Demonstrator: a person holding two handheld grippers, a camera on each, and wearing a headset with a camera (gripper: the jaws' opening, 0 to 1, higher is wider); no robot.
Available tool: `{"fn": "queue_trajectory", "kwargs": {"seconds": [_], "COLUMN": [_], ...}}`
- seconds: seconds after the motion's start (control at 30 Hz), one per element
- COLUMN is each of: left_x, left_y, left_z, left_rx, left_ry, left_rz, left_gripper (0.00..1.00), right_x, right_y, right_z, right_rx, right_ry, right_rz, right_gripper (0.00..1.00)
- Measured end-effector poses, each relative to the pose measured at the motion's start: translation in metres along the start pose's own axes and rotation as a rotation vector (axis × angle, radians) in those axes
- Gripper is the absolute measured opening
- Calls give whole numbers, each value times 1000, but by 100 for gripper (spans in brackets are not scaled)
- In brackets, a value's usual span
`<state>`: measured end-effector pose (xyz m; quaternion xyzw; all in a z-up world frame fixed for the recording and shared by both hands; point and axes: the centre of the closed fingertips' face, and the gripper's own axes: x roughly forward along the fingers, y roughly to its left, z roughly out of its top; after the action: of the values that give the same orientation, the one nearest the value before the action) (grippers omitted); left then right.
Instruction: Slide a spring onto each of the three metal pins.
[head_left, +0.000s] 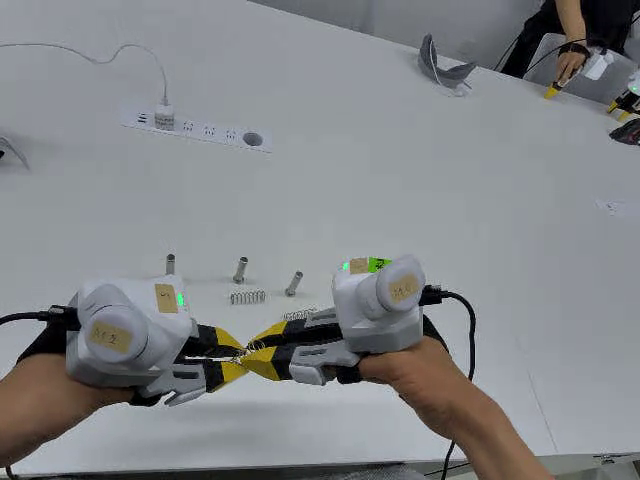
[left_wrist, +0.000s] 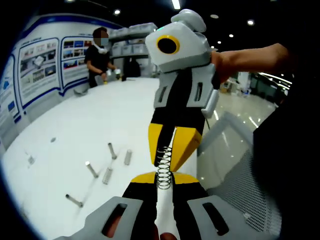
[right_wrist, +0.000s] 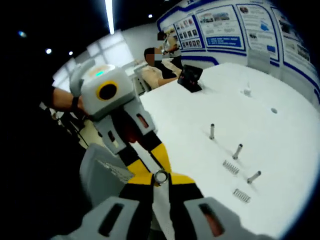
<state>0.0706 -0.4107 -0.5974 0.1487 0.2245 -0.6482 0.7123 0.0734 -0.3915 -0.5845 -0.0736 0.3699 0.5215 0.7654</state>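
Note:
My two grippers face each other tip to tip just above the near edge of the white table (head_left: 420, 190). A small steel spring (left_wrist: 163, 169) bridges them; my left gripper (left_wrist: 164, 181) is shut on one end and my right gripper (right_wrist: 160, 179) on the other, which shows end-on as a ring (right_wrist: 160, 176). From the head, the left gripper (head_left: 232, 356) and right gripper (head_left: 253, 349) meet at their yellow tips. Three short metal pins (head_left: 170, 264) (head_left: 240, 270) (head_left: 294, 283) rest on the table beyond them. A loose spring (head_left: 248, 297) lies between the pins and the grippers, and another spring (head_left: 298, 316) is partly hidden behind the right gripper.
A white power strip (head_left: 200, 130) with a plugged cable lies at the back left. A grey curved object (head_left: 445, 68) sits far back. A person (head_left: 580, 40) works at the far right corner. The table's front edge runs just below my hands.

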Motion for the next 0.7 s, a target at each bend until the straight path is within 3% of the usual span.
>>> {"fn": "queue_trajectory", "kwargs": {"seconds": [0.3, 0.7], "left_x": [-4, -11], "left_y": [-1, -1], "left_z": [2, -3], "left_rx": [33, 44], "left_ry": [1, 28], "left_rz": [-12, -14], "left_gripper": [10, 10], "right_x": [1, 11], "right_y": [5, 10], "right_z": [-1, 4], "right_rx": [-187, -304], "right_ry": [147, 209], "right_rz": [58, 68], "right_gripper": [13, 13]}}
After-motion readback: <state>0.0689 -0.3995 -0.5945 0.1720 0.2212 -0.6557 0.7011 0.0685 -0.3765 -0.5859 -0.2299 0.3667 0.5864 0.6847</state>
